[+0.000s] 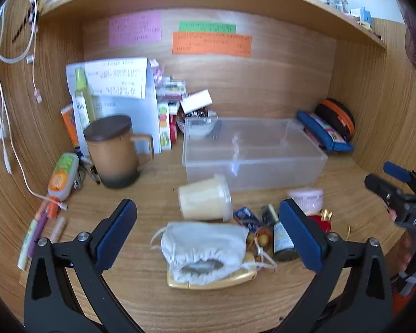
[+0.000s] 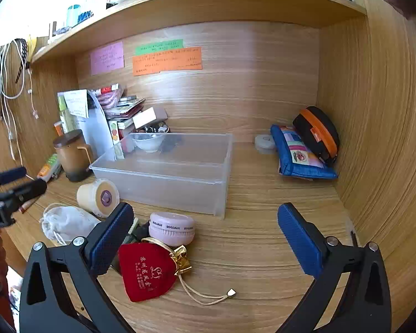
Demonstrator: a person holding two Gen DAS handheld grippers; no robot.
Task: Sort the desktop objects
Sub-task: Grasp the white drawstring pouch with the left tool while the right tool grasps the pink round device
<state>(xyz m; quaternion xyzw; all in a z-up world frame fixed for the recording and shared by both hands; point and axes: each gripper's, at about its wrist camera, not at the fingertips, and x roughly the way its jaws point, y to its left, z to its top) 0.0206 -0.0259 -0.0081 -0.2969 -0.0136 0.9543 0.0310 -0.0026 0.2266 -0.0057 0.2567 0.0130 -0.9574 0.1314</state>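
Note:
A clear plastic bin (image 1: 253,163) (image 2: 163,177) stands in the middle of the wooden desk, with nothing in it. In front of it lie a cream cup on its side (image 1: 205,201) (image 2: 97,197), a white drawstring pouch (image 1: 205,252) (image 2: 66,222) on a yellow case (image 1: 216,281), a pink round case (image 1: 307,197) (image 2: 172,227), a red velvet pouch (image 2: 147,270) and a small dark bottle (image 1: 281,241). My left gripper (image 1: 210,233) stands open above the white pouch. My right gripper (image 2: 205,236) stands open with the red pouch and pink case by its left finger.
A brown lidded mug (image 1: 115,152) (image 2: 72,154), papers and small boxes crowd the back left. A blue pouch (image 2: 299,155) and a black-and-orange case (image 2: 317,133) lie at the back right. Pens and a glue bottle (image 1: 62,174) lie at the left. Wooden walls and a shelf enclose the desk.

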